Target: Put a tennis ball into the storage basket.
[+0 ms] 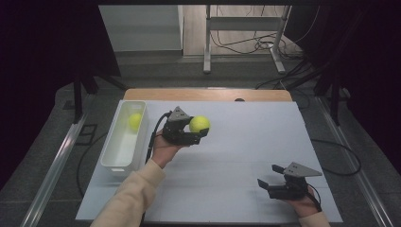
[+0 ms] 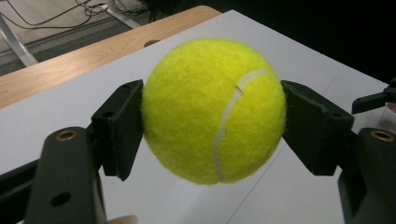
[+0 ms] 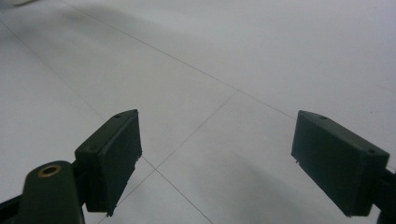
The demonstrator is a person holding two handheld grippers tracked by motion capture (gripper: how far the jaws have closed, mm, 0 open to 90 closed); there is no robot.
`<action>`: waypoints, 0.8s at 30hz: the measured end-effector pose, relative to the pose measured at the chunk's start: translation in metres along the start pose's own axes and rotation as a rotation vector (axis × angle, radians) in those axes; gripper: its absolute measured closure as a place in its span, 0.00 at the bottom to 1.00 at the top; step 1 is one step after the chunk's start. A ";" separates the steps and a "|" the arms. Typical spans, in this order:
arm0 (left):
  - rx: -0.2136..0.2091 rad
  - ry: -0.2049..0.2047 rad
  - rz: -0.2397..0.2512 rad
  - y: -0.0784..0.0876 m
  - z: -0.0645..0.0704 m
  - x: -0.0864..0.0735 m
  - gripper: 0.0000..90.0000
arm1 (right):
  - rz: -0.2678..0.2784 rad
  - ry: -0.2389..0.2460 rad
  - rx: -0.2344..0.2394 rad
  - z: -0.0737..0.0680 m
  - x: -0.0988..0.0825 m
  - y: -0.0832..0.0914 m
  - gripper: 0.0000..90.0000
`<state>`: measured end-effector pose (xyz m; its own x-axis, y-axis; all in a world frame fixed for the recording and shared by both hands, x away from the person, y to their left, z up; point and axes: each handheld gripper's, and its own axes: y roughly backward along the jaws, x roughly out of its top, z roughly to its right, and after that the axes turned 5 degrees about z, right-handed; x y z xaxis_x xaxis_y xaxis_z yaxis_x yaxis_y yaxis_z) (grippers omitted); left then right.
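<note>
Closest to us, down at the bottom right of the high view, the right claw (image 1: 269, 177) sits low over the white surface (image 1: 246, 156) with its jaws spread wide and nothing in between. The right claw (image 3: 217, 154) view backs that up: just bare white sheet with thin seam lines running under the gap.

A bit further in, our left hand (image 1: 164, 150) in a cream sleeve (image 1: 130, 198) holds the left claw (image 1: 202, 131), and that one is clamped on a tennis ball (image 1: 199, 124). In the left claw (image 2: 212, 116) view we get a great look at it: the tennis ball (image 2: 214, 109) is bright yellow-green, fuzzy, with one white seam curving from upper right down to the bottom, and a black pad is pressed against each side. It hangs clear above the surface, roughly mid-table, just right of the bin.

On the left edge of the surface sits a long white bin (image 1: 124, 142), and a second yellow ball (image 1: 135, 121) rests inside at its far end.

Past the sheet we see a wooden table edge (image 1: 208, 94), then floor with cables (image 1: 246, 45) and grey metal legs (image 1: 207, 42).
</note>
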<state>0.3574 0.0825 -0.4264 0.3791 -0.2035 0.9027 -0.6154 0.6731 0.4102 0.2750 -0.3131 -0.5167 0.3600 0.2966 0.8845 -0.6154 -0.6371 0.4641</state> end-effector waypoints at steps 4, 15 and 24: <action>0.007 0.003 0.003 0.005 -0.003 -0.002 0.30 | -0.001 0.001 0.000 0.000 0.000 0.000 0.18; 0.023 0.031 0.020 0.017 -0.011 -0.004 0.30 | 0.000 0.000 0.000 0.000 0.000 0.000 0.18; 0.040 0.045 0.018 0.024 -0.017 -0.008 0.30 | -0.002 0.000 -0.002 0.000 0.000 0.000 0.18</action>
<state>0.3514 0.1124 -0.4260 0.3973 -0.1590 0.9038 -0.6491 0.6476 0.3992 0.2750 -0.3131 -0.5168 0.3609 0.2979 0.8837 -0.6163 -0.6349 0.4658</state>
